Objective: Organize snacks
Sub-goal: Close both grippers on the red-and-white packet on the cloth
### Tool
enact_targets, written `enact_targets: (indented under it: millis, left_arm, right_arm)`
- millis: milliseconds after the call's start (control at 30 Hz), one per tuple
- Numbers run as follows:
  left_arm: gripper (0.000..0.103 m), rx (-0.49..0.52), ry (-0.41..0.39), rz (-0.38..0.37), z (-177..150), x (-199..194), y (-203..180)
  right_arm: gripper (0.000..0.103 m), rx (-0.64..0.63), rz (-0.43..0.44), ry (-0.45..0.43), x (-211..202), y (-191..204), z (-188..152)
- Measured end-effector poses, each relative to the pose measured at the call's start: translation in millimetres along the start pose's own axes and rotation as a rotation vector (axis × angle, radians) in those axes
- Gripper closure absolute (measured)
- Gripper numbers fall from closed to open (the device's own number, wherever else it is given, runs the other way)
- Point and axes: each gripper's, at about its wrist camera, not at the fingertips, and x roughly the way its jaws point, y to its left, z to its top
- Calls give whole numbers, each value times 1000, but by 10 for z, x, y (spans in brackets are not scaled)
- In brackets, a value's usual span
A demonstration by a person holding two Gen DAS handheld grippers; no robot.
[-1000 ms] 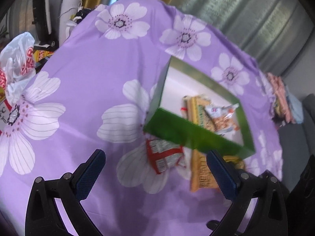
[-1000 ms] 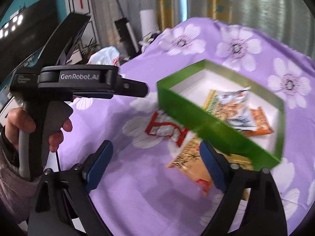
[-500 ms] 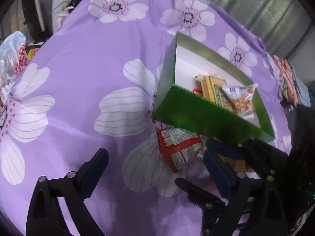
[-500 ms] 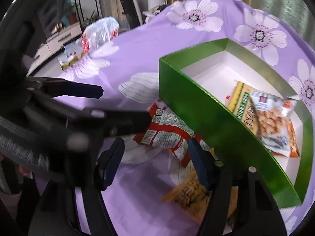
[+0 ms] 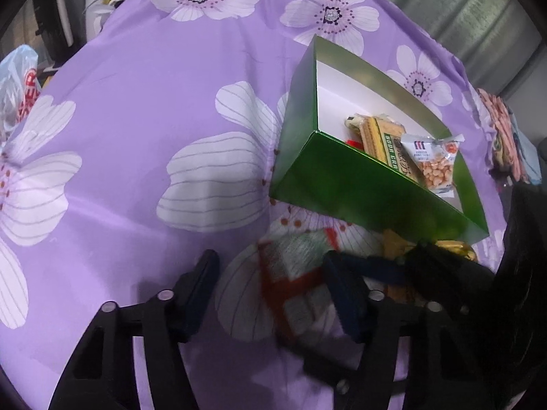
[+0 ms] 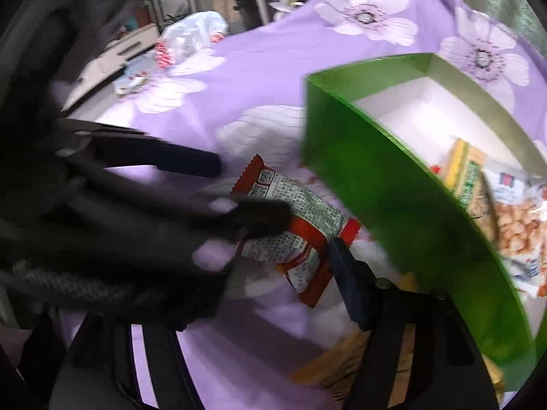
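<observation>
A green box [image 5: 359, 191] [image 6: 386, 212] sits on the purple flowered cloth and holds a cracker pack [image 5: 386, 143] and a peanut bag [image 5: 434, 160]. A red and white snack packet [image 5: 301, 273] [image 6: 297, 239] lies on the cloth just in front of the box. My left gripper [image 5: 273, 294] is open, its fingers either side of the packet. My right gripper [image 6: 259, 307] is open and close over the same packet; its left finger is hidden behind the left gripper. An orange snack pack [image 6: 345, 365] lies under its right finger.
A plastic bag [image 5: 20, 85] [image 6: 191, 34] lies at the cloth's far left edge. Folded cloths [image 5: 506, 140] lie past the box on the right. A yellow packet [image 5: 454, 249] peeks out by the box's near corner. Furniture stands beyond the table.
Both grippers have dropped and closed in on the red packet. The left gripper's fingers have narrowed around it. The left gripper now fills the right wrist view's left side.
</observation>
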Motion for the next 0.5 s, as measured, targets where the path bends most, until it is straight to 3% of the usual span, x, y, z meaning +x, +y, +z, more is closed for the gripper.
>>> enact_targets:
  millis: [167,333,500]
  left_arm:
    - [45,16,4,41,-107,-132,64]
    - [45,19,12,62,-184,-176,133]
    - [45,-2,10,35,-201,-181,151]
  right_arm:
    - [36,29,75,-19,-118,136,-82]
    - [32,54,25,-6,-114,143,-140]
    - [25,64,12,2,-67,123,-105]
